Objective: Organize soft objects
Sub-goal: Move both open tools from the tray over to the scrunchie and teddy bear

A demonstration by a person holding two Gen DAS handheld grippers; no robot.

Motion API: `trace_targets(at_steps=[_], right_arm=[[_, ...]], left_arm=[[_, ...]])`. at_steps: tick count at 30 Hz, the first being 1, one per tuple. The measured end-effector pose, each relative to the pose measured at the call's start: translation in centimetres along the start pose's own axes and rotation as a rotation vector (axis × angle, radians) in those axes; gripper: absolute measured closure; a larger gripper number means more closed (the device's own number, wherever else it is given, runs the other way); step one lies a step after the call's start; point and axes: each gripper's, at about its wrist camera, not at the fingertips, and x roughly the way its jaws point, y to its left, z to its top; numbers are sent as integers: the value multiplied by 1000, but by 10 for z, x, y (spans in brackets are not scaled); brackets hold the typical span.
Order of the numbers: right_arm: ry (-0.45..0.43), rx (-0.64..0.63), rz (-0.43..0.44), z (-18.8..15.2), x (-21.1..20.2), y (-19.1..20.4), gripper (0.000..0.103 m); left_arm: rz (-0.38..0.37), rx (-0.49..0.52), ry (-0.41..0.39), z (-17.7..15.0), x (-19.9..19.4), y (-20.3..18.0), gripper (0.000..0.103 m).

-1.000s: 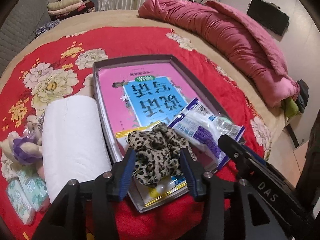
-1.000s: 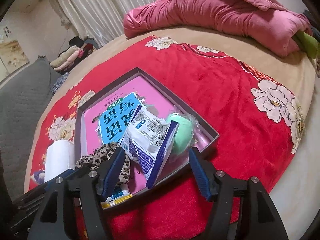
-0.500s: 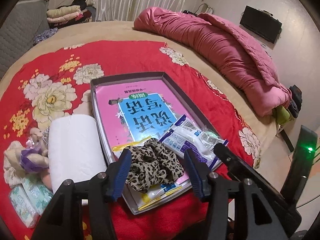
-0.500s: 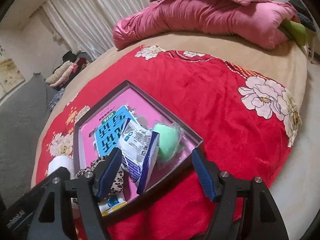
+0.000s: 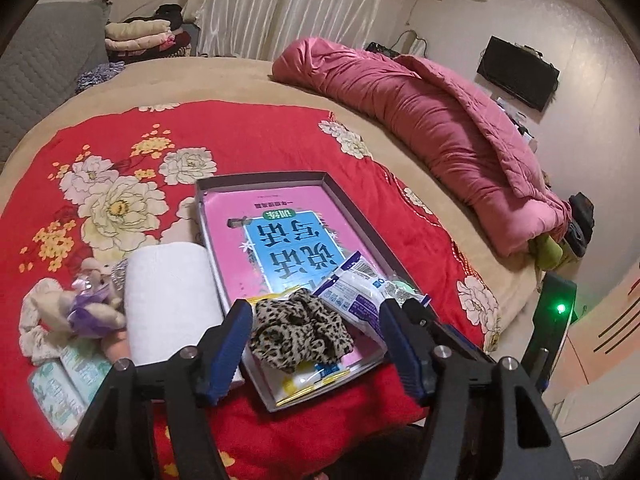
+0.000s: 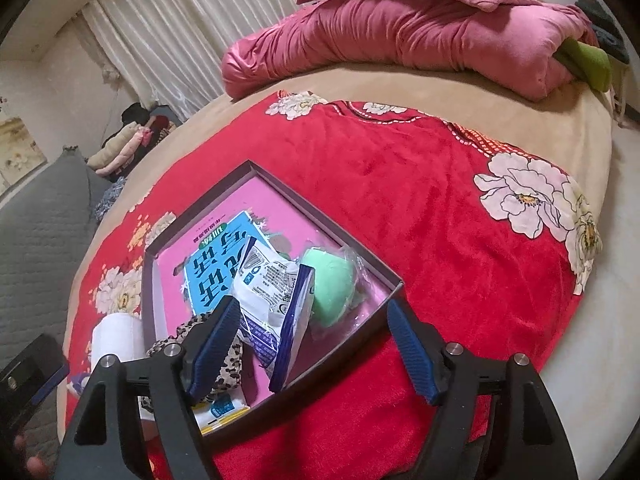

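Red floral blanket covers the round bed where a shallow grey box holds a pink-and-blue booklet. Compared with a second ago, the left gripper sits higher and farther back from the leopard-print scrunchie, and its blue jaws have just been opening; the scrunchie lies loose in the box between them, touched by neither pad. The right gripper has barely shifted, its jaws likewise just widened, hovering apart over the white-and-blue plastic packet and the bagged green sponge ball, gripping nothing. A yellow-edged sachet peeks from under the scrunchie at the box's near corner. Left of the left gripper's jaw, outside the box, a white paper roll lies touching the box wall; beyond it sit a small plush toy and wrapped tissue packs. Well ahead of both grippers, a rolled pink quilt lines the bed's far edge. Folded clothes are stacked by the curtain.
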Motion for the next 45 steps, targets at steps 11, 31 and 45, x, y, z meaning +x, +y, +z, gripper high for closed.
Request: trace_targets(at_steps=[11, 31, 45], right_arm=[[-64, -113, 32, 0, -12, 24, 25], [-140, -245, 80, -5, -28, 52, 25], [-192, -466, 131, -25, -44, 98, 25]], left_arm=[[-10, -70, -12, -15, -24, 25, 37], [64, -212, -71, -31, -65, 101, 37], [125, -279, -123, -38, -88, 146, 37]])
